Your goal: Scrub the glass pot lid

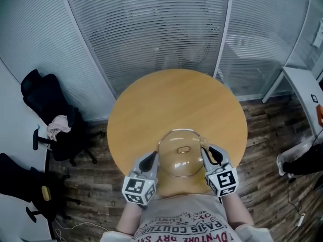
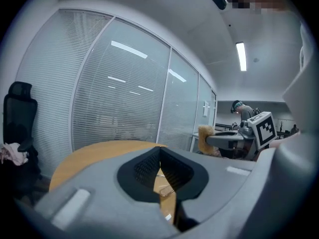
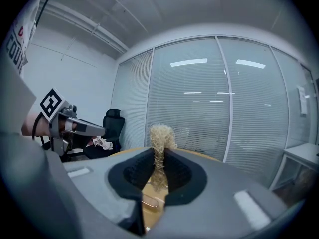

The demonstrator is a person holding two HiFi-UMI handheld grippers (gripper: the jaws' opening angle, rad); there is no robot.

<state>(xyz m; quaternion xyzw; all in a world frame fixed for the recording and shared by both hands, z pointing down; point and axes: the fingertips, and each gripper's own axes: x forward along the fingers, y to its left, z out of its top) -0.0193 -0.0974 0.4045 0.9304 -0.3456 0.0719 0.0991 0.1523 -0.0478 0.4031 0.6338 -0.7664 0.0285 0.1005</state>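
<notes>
The glass pot lid (image 1: 181, 160), clear with a metal rim and a small metal handle (image 1: 182, 149), is held over the near edge of the round wooden table (image 1: 176, 100). My left gripper (image 1: 154, 160) is shut on the lid's left rim; in the left gripper view its jaws (image 2: 159, 156) meet, with the handle (image 2: 166, 190) showing below them. My right gripper (image 1: 207, 153) is at the lid's right side, shut on a beige fibrous scrubber (image 3: 160, 138) that sticks up between its jaws (image 3: 158, 158). The scrubber (image 2: 205, 136) also shows in the left gripper view.
Black office chairs (image 1: 50, 110) stand left of the table, one with a pink cloth (image 1: 58, 125) on it. A glass wall with blinds (image 1: 166, 29) runs behind. A white desk (image 1: 303, 84) is at the right. A person (image 2: 244, 111) stands far off.
</notes>
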